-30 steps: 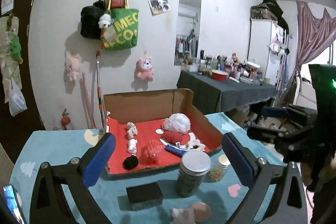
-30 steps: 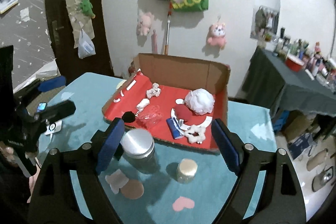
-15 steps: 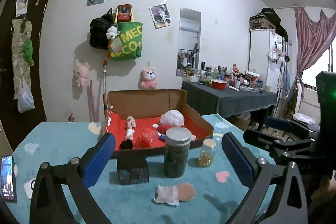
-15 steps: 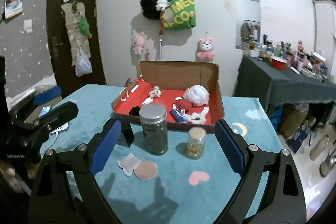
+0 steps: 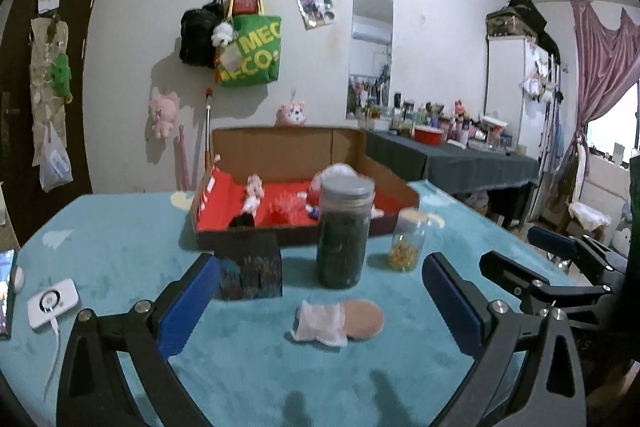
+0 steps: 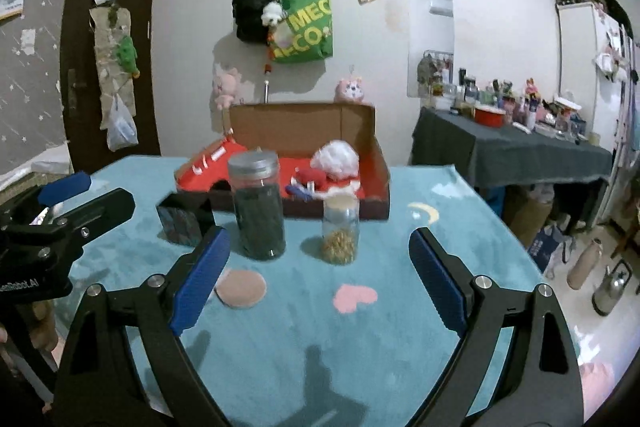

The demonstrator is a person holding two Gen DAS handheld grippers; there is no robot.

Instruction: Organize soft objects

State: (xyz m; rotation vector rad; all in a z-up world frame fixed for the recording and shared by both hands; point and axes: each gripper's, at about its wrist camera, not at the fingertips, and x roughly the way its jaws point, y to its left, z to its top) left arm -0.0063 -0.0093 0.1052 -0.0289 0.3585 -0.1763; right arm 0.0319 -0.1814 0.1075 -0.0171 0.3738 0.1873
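Observation:
A white cloth pad and a round beige puff lie together on the teal table, just ahead of my open, empty left gripper. The puff also shows beside the left finger of my open, empty right gripper. A cardboard box with a red lining holds a white fluffy ball, a red soft item and several small soft pieces. The box stands behind the jars in both views.
A tall dark-filled jar, a small jar of yellow bits and a dark patterned box stand between the grippers and the cardboard box. A white device and a phone lie at the table's left edge.
Both grippers have dropped lower and pulled back from the cardboard box. The view went from looking down into the box to looking level across the table. The jaws stayed open.

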